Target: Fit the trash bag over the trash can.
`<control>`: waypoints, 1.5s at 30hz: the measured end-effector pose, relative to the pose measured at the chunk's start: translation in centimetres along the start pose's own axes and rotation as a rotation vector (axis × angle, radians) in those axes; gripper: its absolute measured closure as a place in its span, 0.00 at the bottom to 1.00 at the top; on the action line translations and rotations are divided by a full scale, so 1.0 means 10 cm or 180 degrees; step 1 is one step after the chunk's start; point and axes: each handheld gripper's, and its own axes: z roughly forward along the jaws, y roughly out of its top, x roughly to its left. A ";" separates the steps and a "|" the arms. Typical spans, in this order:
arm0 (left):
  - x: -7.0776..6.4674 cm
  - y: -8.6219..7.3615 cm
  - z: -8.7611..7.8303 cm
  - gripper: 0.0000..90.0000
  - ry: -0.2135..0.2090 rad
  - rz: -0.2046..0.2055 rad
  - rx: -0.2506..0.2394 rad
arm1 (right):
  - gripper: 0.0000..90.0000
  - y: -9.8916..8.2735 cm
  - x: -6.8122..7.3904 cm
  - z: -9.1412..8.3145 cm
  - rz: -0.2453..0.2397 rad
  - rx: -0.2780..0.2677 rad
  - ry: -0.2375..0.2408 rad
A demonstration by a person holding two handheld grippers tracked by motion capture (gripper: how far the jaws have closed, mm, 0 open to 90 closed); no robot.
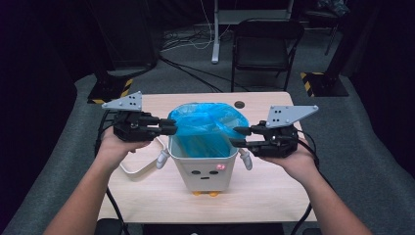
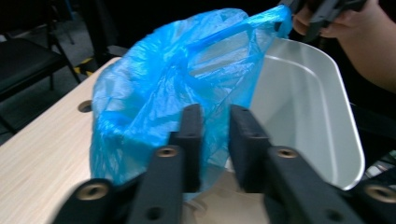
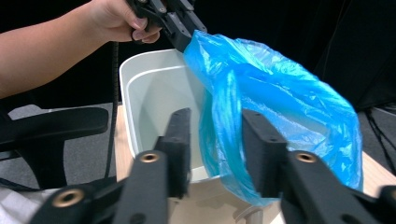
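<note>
- We judge the work to be lining the bin with the bag, and it looks about half done: the blue bag is opened and hangs partly inside, but its rim is not yet folded over the bin's edge all round.
- Nearest us, the white bin stands close to the near edge of the table, roughly midway between its left and right edges, with a small face on its front wall.
- Our left tongs hold at the bag's left side; in the left gripper view the jaws stand slightly apart with blue film between them, and we cannot tell whether they pinch it.
- Our right tongs sit at the bag's right side; in the right gripper view the jaws stand apart with a fold of bag between them, not clamped.
- The bag bulges up above the bin's far rim, loose and crumpled.
- What is left, we judge: spread the mouth, pull it over each side, press the film down.
- Count: one bin, one bag, two tongs, one table; past the far edge, one black chair on the floor.
</note>
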 end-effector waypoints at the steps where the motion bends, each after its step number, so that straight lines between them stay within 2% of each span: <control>1: 0.00 0.00 0.00 0.95 -0.0038 0.0009 0.0010 | 0.86 -0.01 -0.02 0.00 0.0029 -0.0006 0.0060; 5: -0.02 0.00 -0.04 0.98 -0.0060 0.0019 -0.0023 | 0.93 0.00 -0.03 -0.02 0.0077 -0.0067 0.0147; 7: -0.05 -0.01 -0.09 0.99 -0.0068 0.0020 -0.0087 | 0.95 0.00 -0.01 -0.06 0.0105 -0.0109 0.0180; 8: -0.09 -0.03 -0.13 0.99 -0.0123 0.0027 -0.0149 | 0.96 -0.01 0.02 -0.10 0.0102 -0.0143 0.0204; 14: -0.20 -0.11 -0.24 0.99 -0.0162 0.0067 -0.0192 | 0.97 -0.05 0.14 -0.19 0.0002 -0.0186 0.0323; 18: -0.28 -0.16 -0.30 0.99 -0.0256 0.0055 -0.0268 | 0.97 -0.09 0.18 -0.23 -0.0016 -0.0217 0.0399; 24: -0.37 -0.21 -0.33 0.99 -0.0277 0.0104 -0.0303 | 0.98 -0.12 0.21 -0.25 -0.0027 -0.0253 0.0440; 26: -0.39 -0.24 -0.35 0.99 -0.0299 0.0116 -0.0328 | 0.98 -0.12 0.21 -0.26 -0.0021 -0.0273 0.0495; 32: -0.44 -0.34 -0.36 0.99 -0.0351 0.0126 -0.0333 | 0.99 -0.19 0.25 -0.26 -0.0027 -0.0242 0.0527; 36: -0.47 -0.41 -0.35 0.99 -0.0406 0.0104 -0.0367 | 0.99 -0.24 0.28 -0.27 -0.0013 -0.0220 0.0496; 41: -0.48 -0.51 -0.29 0.99 -0.0465 0.0098 -0.0358 | 0.99 -0.37 0.31 -0.26 0.0026 -0.0123 0.0501; 45: -0.46 -0.58 -0.26 0.99 -0.0516 0.0033 -0.0389 | 1.00 -0.46 0.30 -0.25 0.0095 -0.0067 0.0509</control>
